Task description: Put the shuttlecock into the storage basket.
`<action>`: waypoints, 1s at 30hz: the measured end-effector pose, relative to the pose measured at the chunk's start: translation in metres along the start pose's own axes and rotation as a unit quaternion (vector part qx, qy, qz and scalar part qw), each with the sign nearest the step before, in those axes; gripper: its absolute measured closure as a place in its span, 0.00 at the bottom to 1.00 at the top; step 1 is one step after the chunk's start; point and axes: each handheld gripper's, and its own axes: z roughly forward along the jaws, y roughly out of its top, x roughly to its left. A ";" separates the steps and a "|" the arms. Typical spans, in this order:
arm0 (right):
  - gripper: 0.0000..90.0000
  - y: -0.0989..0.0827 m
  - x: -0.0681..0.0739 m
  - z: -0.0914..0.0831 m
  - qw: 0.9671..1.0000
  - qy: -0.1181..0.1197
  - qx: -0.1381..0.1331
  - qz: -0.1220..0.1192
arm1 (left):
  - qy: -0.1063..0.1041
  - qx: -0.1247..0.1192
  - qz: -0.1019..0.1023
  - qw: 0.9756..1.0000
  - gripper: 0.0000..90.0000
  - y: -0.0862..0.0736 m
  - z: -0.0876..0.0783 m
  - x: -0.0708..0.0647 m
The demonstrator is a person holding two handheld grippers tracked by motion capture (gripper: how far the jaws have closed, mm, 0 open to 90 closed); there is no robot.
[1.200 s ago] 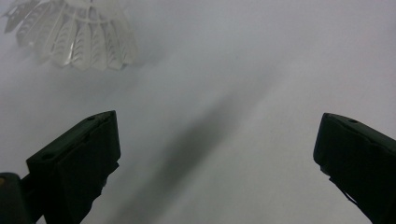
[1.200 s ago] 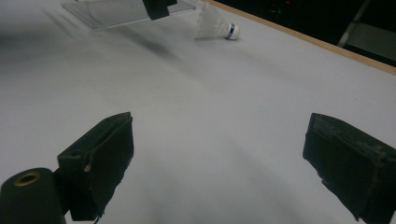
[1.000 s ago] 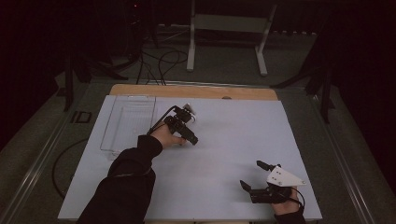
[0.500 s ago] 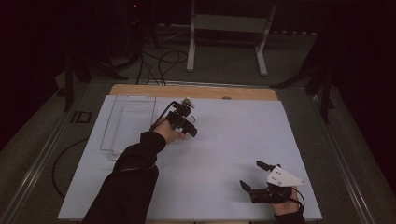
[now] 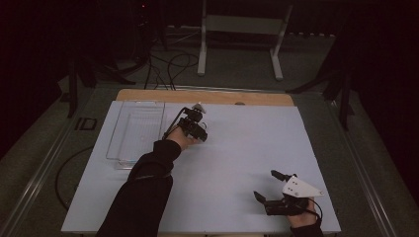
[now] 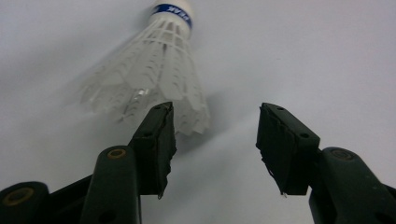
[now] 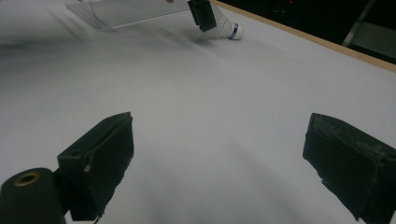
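Observation:
A white feathered shuttlecock with a blue-banded cork lies on the white table sheet, cork pointing away from my left gripper. The jaws have just been closing and stand half apart. The skirt's rim reaches just past the left jaw's tip, and no pad presses on it. In the high view the left gripper is at the far middle-left of the sheet. From the right gripper view, the shuttlecock lies beside one left jaw. My right gripper rests open at the near right with nothing between its jaws.
A clear plastic tray sits on the sheet left of the left gripper, its edge also in the right gripper view. A wooden strip borders the far edge. Stand legs and cables are on the floor beyond.
The left hand has reached a little farther across the table and lower. The right gripper has not moved.

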 end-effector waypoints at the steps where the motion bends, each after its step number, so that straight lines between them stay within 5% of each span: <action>1: 0.10 0.000 0.000 0.000 1.000 0.000 0.001 0.000 | -0.004 -0.002 0.001 1.000 0.57 0.000 0.001 0.000; 9: 0.10 -0.001 -0.001 0.000 1.000 0.001 0.001 0.001 | 0.022 -0.009 0.014 1.000 0.66 0.006 0.008 0.003; 25: 0.10 -0.002 -0.002 0.001 1.000 0.002 0.002 0.004 | 0.010 -0.004 0.003 1.000 0.99 0.011 0.015 0.009; 30: 0.10 -0.001 -0.002 0.000 1.000 0.002 0.001 0.001 | 0.015 -0.012 0.006 1.000 1.00 0.011 0.010 0.008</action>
